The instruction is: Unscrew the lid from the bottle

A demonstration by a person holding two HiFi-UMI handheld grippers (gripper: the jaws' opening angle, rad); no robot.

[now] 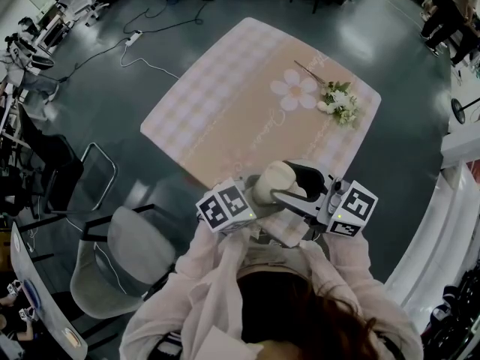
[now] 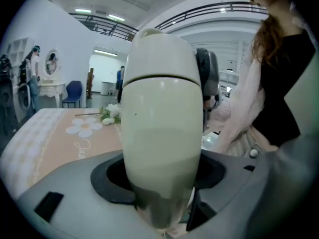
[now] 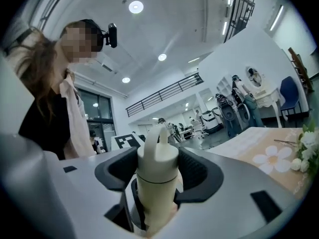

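A square tabletop sits cornerwise in the upper middle of the head view. A pale checked cloth with a plain beige band and a printed daisy covers it. A sprig of white flowers lies on the cloth near the right corner, just beside the daisy.

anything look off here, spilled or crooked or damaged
Nothing stands out. The bottle is held between the two grippers, the left gripper clamped round its body and the right gripper on the lid, which sits straight. No spill shows on the checked cloth, and the flowers lie tidy near its far corner.
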